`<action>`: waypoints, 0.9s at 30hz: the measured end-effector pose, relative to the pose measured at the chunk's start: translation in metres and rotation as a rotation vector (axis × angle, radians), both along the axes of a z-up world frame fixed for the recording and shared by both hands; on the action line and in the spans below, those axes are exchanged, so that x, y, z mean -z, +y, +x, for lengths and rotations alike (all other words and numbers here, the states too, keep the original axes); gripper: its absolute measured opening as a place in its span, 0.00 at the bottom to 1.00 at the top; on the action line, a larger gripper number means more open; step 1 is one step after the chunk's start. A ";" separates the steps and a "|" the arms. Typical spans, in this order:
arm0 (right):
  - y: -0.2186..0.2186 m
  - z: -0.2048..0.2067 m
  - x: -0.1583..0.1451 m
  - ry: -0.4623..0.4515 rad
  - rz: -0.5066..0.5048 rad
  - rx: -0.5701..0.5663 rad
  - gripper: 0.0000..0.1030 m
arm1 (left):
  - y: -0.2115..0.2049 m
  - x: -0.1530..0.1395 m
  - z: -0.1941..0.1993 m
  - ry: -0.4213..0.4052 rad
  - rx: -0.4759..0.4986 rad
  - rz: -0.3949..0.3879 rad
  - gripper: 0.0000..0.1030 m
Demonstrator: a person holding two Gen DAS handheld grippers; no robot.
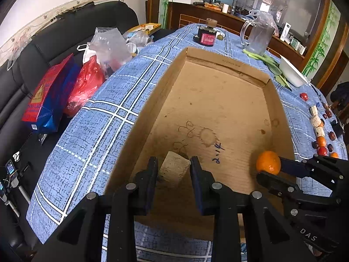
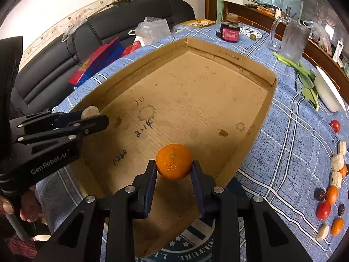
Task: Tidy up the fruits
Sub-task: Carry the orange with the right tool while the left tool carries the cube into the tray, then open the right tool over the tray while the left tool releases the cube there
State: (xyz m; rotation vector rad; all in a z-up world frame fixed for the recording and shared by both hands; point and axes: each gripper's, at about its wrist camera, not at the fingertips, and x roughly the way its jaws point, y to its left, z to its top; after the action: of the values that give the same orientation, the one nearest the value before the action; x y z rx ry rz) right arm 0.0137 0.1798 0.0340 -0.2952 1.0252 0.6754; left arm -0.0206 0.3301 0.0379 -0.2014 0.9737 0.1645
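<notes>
Right wrist view: the right gripper [image 2: 174,170] is pinching an orange [image 2: 174,161] over the cardboard box [image 2: 250,150], while the left gripper [image 1: 173,170] is clamping a pale chunk [image 1: 173,168] there. The box is lying bare; a fruit row [image 2: 331,187] is waiting beside the box.

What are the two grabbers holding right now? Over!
Left gripper shut on pale chunk. Right gripper shut on orange. Both over the cardboard box, its floor bare. Nothing in the way.
</notes>
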 end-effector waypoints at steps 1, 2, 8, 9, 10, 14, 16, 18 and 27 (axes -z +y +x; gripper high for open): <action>0.000 0.000 0.001 0.002 -0.001 0.001 0.34 | 0.000 0.002 0.001 0.005 0.000 0.004 0.29; 0.000 0.001 0.002 0.006 -0.001 0.001 0.34 | 0.000 0.003 0.002 0.008 0.000 0.006 0.29; 0.001 0.001 0.003 -0.008 -0.003 -0.012 0.34 | 0.000 0.010 0.005 0.031 -0.009 0.024 0.29; 0.001 0.001 0.004 -0.012 -0.005 -0.012 0.34 | 0.000 0.011 0.005 0.038 -0.009 0.026 0.29; 0.001 0.001 0.004 -0.012 -0.006 -0.012 0.35 | -0.001 0.012 0.005 0.039 -0.008 0.034 0.29; -0.001 0.002 0.004 -0.001 -0.006 -0.009 0.35 | 0.000 0.012 0.004 0.042 -0.013 0.023 0.32; -0.001 0.001 0.004 0.002 -0.002 -0.011 0.35 | -0.001 0.010 0.002 0.035 -0.017 0.030 0.40; 0.000 -0.001 0.004 0.004 -0.004 -0.016 0.37 | -0.001 0.008 0.000 0.031 -0.024 0.044 0.43; -0.004 -0.011 -0.005 -0.021 0.006 -0.013 0.40 | 0.001 -0.001 -0.014 0.011 -0.050 0.050 0.43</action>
State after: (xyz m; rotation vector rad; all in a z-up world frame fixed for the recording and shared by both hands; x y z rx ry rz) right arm 0.0025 0.1758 0.0390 -0.3033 1.0015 0.6852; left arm -0.0350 0.3313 0.0392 -0.1787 0.9746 0.2358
